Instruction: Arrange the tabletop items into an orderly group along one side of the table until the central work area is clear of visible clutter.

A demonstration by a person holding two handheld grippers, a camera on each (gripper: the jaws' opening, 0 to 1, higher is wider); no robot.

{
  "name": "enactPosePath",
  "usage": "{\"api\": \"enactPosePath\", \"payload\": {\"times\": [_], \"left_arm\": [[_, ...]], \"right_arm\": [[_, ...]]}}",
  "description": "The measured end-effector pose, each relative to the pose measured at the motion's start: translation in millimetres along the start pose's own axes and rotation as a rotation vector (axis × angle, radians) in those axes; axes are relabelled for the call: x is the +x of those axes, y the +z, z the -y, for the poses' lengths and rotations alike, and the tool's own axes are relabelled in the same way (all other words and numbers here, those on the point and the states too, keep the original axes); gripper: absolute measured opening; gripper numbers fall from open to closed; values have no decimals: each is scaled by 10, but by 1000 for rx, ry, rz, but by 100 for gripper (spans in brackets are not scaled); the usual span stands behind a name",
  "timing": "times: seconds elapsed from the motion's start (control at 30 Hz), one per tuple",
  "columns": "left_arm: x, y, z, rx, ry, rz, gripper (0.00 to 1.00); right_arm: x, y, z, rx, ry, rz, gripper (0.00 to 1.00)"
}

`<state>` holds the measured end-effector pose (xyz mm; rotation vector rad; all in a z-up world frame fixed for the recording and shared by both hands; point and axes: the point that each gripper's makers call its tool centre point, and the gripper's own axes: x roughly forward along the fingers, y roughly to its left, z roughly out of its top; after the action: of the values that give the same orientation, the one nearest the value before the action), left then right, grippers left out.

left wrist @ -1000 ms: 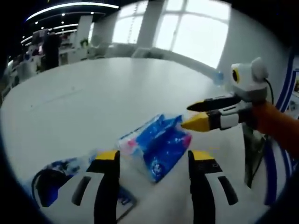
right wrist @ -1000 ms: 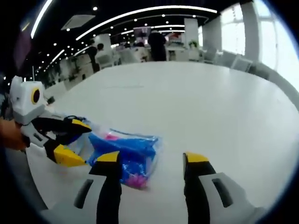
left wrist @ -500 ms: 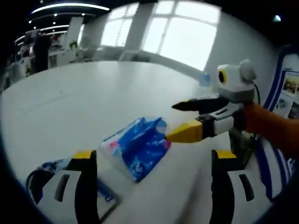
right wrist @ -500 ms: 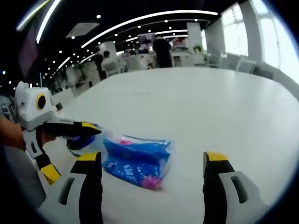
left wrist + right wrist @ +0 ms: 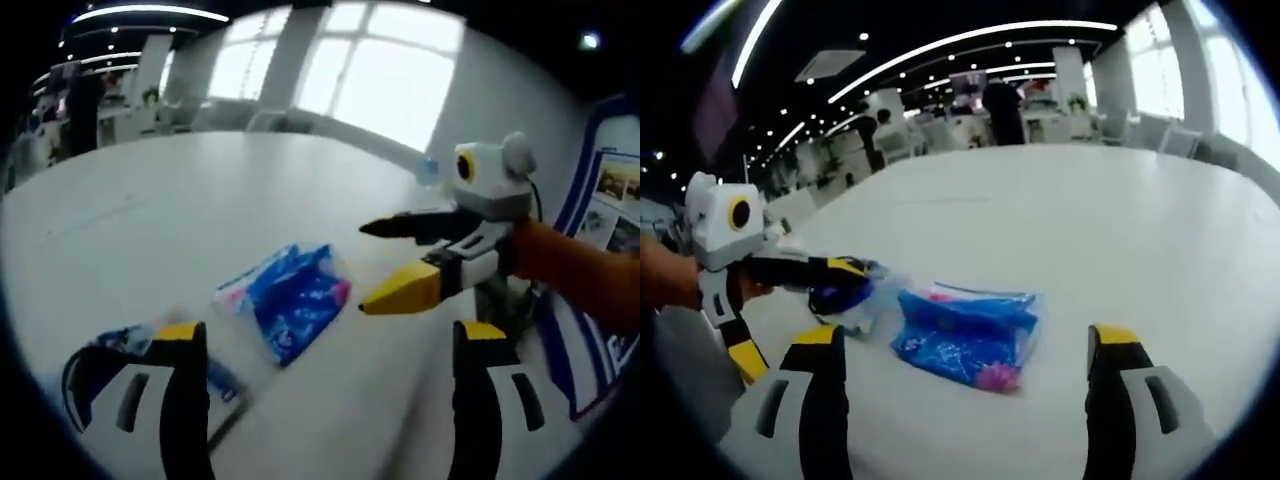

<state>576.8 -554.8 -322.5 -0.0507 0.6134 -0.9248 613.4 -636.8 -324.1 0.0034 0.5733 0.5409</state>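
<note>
Both grippers (image 5: 320,345) (image 5: 965,350) widened; blue pkt (image 5: 285,300) label unreadable.

Glossy film on a matt white top

The blue packet (image 5: 968,335) looks like thin crinkled plastic film, shiny, with pink patches. The table (image 5: 1120,230) is smooth, matt white. Both the left gripper (image 5: 325,395) and the right gripper (image 5: 968,400) look like hard plastic: white bodies, semi-gloss black jaws tipped with yellow.
</note>
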Motion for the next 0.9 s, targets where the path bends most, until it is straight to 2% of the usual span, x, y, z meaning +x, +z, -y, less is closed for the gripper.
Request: {"api": "enactPosePath", "payload": {"times": [0.43,0.7,0.9], "left_arm": [[-384,-114,-16,-14,5,18,99],[-731,-212,-251,-58,55,44,99],[-1043,-356,-399,-63,89,49,99]], "right_arm": [[-62,40,-306,-57,36,-2,99],[10,125,-619,-102,89,0,99],[88,133,-871,-139,136,-14,99]]}}
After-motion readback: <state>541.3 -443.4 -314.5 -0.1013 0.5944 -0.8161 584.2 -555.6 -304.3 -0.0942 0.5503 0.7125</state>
